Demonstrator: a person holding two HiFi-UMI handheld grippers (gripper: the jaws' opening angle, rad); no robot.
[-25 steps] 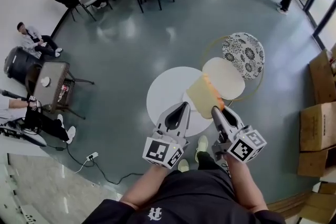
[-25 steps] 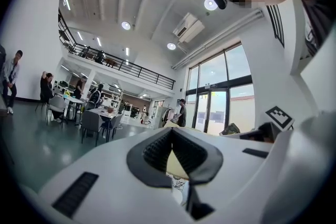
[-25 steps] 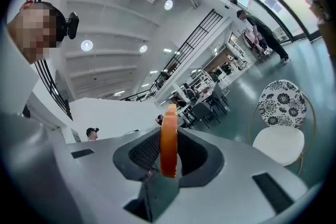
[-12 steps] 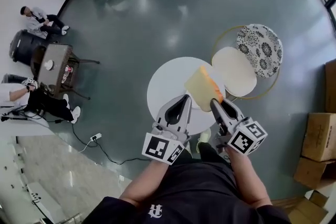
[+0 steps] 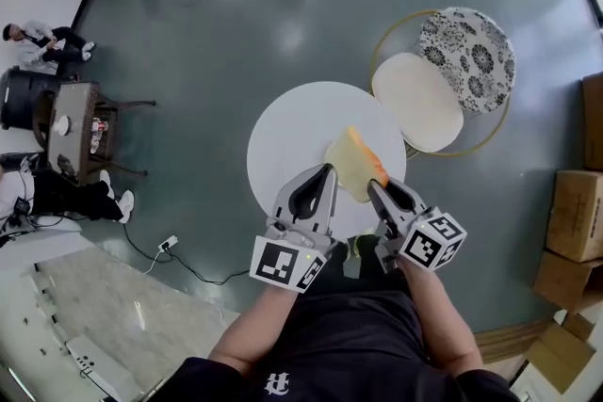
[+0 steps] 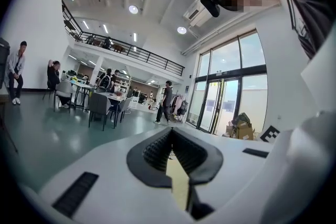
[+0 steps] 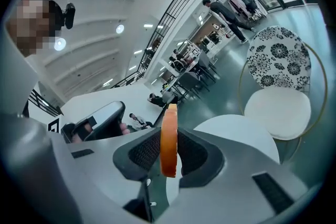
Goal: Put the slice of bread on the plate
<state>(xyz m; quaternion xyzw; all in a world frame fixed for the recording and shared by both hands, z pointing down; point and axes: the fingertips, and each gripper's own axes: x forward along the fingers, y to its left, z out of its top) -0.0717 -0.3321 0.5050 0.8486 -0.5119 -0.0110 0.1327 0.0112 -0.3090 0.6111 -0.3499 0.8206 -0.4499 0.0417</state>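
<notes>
Reaching up from the bottom edge of the head view on two bare forearms [image 5: 252,339], side by side, both pointing toward the top of the frame. On the left, the left gripper [image 5: 326,171]: jaws together at the tips, nothing between them (the same in the left gripper view, black pads meeting in the lower middle). On the right, the right gripper [image 5: 374,186]: clamped on the slice of bread [image 5: 350,163] at its lower corner, pale face up and tilted, orange crust along the right edge. In the right gripper view, the slice edge-on, upright between the two black pads and pressed from both sides.

Bread over the lower right part of the round white table [image 5: 283,141] at the centre of the frame. Impossible to say from above whether touching the top or held clear of it. No telling a plate from that top either (white on white).

Just beside the table, to the upper right: a chair with a cream seat [image 5: 416,101] and a patterned back. At the right edge, cardboard boxes [image 5: 573,217], cut off by the frame, contents not visible.

Table's lower rim hidden behind both grippers. Upper left: seated people [image 5: 38,47], too small for detail.
</notes>
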